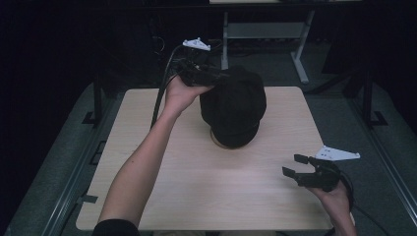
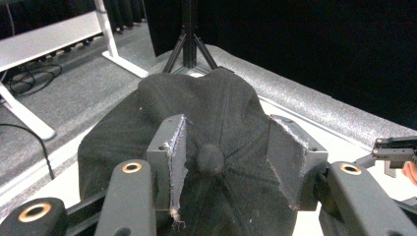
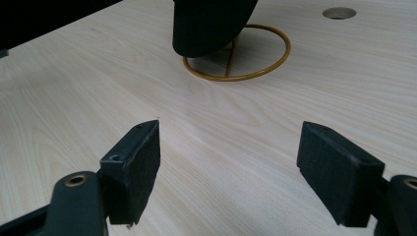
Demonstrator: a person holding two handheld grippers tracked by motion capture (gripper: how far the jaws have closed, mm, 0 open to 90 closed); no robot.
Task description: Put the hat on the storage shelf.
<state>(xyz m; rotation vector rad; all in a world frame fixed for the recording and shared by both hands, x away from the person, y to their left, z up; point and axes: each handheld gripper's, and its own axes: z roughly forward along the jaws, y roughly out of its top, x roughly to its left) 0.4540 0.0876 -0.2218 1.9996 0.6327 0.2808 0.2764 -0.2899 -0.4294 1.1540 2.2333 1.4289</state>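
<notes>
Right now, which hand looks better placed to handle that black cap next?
Probably the left: the left hand-held gripper is at the black cap, jaws open either side of its top button. The right hand-held gripper hangs open near the table's corner.

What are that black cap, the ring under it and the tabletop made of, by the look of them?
The black cap looks like matte woven cloth: stitched panel seams meet at a covered button on top. The ring seems to be thin metal wire with a golden-yellow finish, though paint or coating cannot be told apart. The tabletop looks like pale wood or wood-print laminate, smooth with printed-looking grain.
</notes>
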